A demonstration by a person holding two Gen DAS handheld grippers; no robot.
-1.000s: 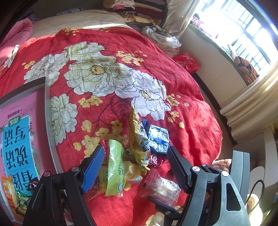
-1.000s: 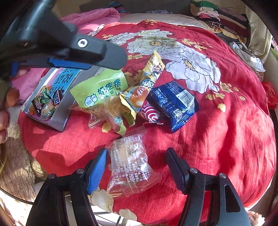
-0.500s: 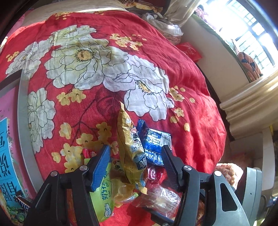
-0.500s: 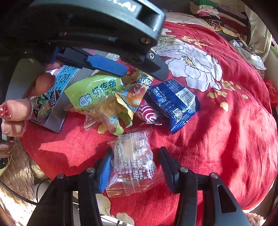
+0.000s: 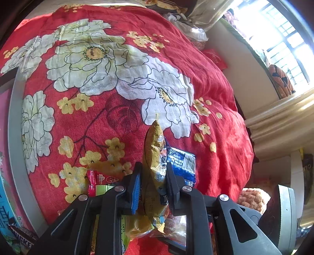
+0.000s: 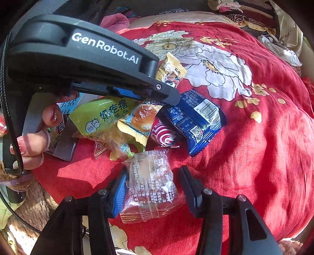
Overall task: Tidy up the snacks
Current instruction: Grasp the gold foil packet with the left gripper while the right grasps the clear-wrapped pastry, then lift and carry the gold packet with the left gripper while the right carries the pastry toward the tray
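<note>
A pile of snacks lies on a red flowered bedspread [image 5: 121, 109]. My left gripper [image 5: 153, 176] is shut on a yellow snack packet [image 5: 154, 153], which stands on edge between its fingers; it also shows in the right wrist view [image 6: 171, 70]. My right gripper [image 6: 153, 182] has its jaws partly closed around a clear wrapped snack [image 6: 150, 182], the left pad touching it. A blue packet [image 6: 194, 119], a green packet [image 6: 104, 115], a red-and-white swirl candy [image 6: 163, 135] and a small red packet [image 5: 100, 178] lie in the pile.
A grey tray holding a pink and blue book [image 5: 11, 157] lies at the left, with a chocolate bar [image 5: 21, 237] on it. The bed edge drops off at the right toward a wall and window [image 5: 284, 39]. Clothes are heaped at the head of the bed [image 6: 245, 13].
My left gripper moved forward and shut on the yellow packet. My right gripper narrowed around the clear wrapped snack.
</note>
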